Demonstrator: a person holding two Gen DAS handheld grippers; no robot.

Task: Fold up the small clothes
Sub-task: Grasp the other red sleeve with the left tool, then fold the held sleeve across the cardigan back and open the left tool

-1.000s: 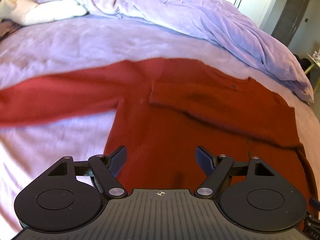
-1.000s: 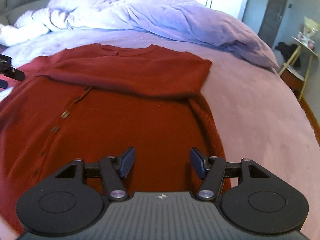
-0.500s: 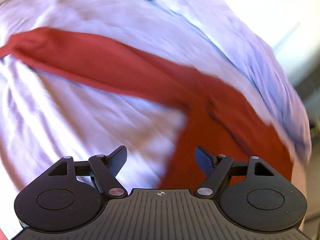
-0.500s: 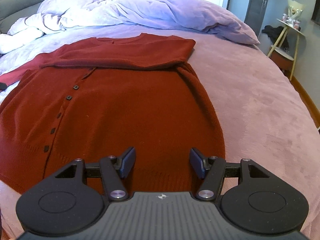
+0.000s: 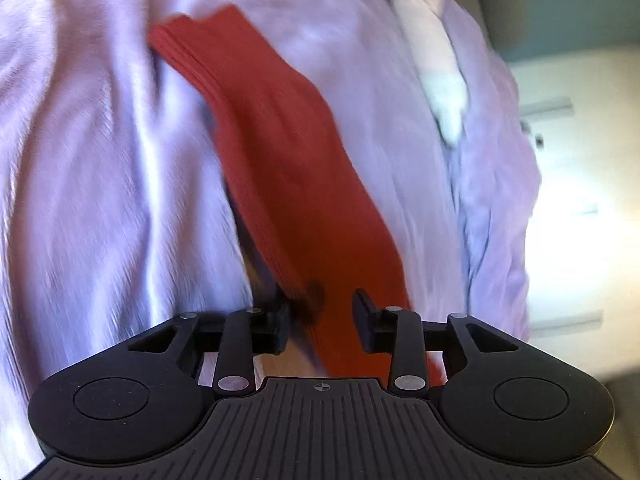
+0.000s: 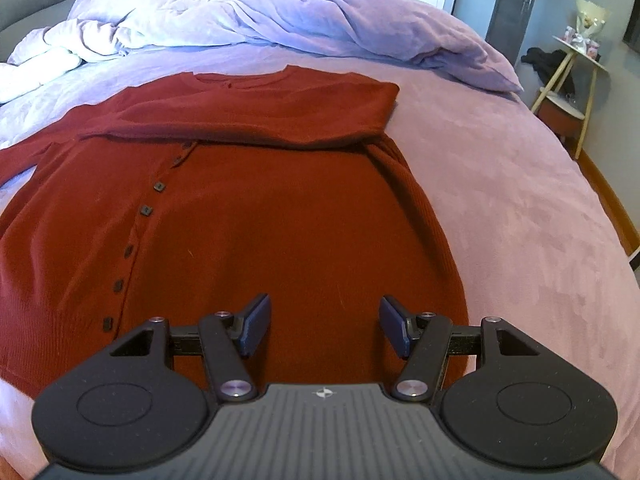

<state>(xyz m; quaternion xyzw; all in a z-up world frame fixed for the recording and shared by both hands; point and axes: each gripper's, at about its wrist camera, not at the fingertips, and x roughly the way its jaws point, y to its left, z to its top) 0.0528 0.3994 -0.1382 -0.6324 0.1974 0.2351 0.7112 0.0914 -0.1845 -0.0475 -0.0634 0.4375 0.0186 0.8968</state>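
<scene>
Cardigan [image 6: 248,216], dark red, lies flat on the lilac bedspread [image 6: 500,184] straight ahead of the right gripper [image 6: 324,326], buttons running up its left half and one sleeve folded across the chest. That gripper hovers over the hem, jaws spread with nothing between them. Off to the side, the left gripper [image 5: 320,320] sits over the other sleeve [image 5: 288,168], which stretches away from its jaws to a ribbed cuff. Its jaws have just been closing and the sleeve passes between them; blur hides whether the pads press it yet. Beyond the cardigan a rumpled duvet [image 6: 280,16] is heaped.
</scene>
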